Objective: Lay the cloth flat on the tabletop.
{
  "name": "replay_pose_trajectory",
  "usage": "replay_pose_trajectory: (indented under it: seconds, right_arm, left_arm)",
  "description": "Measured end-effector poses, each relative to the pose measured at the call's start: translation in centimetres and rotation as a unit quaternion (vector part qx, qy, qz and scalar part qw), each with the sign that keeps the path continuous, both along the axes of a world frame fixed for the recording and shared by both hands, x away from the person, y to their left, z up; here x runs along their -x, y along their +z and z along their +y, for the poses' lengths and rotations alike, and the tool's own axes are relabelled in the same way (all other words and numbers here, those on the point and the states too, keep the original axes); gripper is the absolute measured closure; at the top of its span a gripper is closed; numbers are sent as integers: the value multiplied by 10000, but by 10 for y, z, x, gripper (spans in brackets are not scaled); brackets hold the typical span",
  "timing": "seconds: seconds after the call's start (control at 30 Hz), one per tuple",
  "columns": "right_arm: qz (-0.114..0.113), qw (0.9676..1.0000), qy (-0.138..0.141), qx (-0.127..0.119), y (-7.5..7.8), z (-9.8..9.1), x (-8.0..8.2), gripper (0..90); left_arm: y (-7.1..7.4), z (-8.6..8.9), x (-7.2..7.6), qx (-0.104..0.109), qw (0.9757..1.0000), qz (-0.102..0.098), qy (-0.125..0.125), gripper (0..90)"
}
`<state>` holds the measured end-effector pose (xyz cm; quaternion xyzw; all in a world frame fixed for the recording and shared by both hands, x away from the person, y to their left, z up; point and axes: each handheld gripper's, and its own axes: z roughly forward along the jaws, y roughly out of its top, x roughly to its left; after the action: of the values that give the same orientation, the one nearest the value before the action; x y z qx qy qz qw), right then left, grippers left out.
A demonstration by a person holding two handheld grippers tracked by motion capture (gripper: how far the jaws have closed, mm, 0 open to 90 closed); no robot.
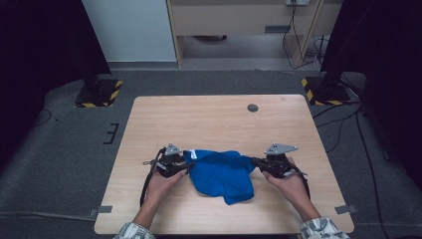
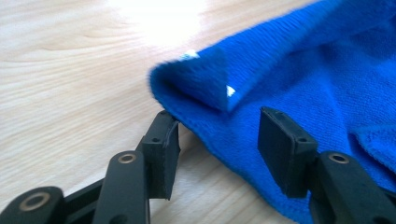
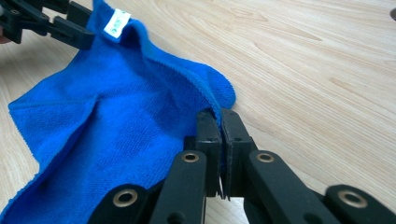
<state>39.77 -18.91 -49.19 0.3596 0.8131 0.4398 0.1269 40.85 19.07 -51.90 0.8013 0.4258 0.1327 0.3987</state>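
- Blue cloth (image 1: pixel 221 174) lies crumpled on the near half of the wooden table (image 1: pixel 209 117), between the two hands; every place below is given from this cloth.
- Right gripper (image 1: pixel 255 162) is at the cloth's right edge. In the right gripper view its jaws stand pressed together with a thin fold of the blue hem (image 3: pixel 219 114) pinched between them. Judged purpose: a firm hold on one corner so the fabric can be pulled taut.
- Left gripper (image 1: pixel 188 167) is at the cloth's left edge, by the corner with the white label (image 3: pixel 116 22). Jaws stand partly apart; the folded hem (image 2: pixel 201 88) lies just ahead of and between the pads (image 2: pixel 280 149), not pressed by them. Nothing held on this side.
- Judgement: corner at left not yet secured; cloth stays bunched until both ends are gripped.
- Beyond the cloth, a small dark round spot (image 1: pixel 253 107) sits on the far part of the table, well apart.
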Motion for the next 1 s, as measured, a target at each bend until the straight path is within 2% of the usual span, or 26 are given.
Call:
replay_pose_trajectory:
  seconds: [0.03,0.07,0.13,0.33,0.4,0.53,0.7,0.9,1.0]
  right_arm:
    - [24,10000,-14,-23,0,-1,0,880]
    - [25,10000,-16,-12,0,-1,-1,879]
    - [63,10000,9,15,-2,0,-1,878]
    - [84,9999,43,58,-4,3,-1,866]
    - [87,9999,45,80,-4,4,-1,864]
    - [90,9999,60,90,-5,5,-1,862]
    - [124,9999,9,95,-6,5,-2,858]
    - [136,9999,7,90,-7,4,-2,855]
    - [150,9998,12,102,-8,4,-2,854]
  left_arm:
    - [0,0,0,0,10000,0,0,458]
    - [1,4,0,-70,9999,-87,-9,445]
    - [1,8,0,-67,9998,-164,8,409]
    - [5,21,-1,141,9992,-351,118,324]
    - [8,23,-1,259,9985,-455,137,320]
    - [13,25,0,347,9975,-608,98,325]
    - [10,27,1,388,9975,-587,48,298]
    - [5,23,0,214,9978,-618,-58,265]
    - [0,22,-2,178,9987,-455,-143,243]
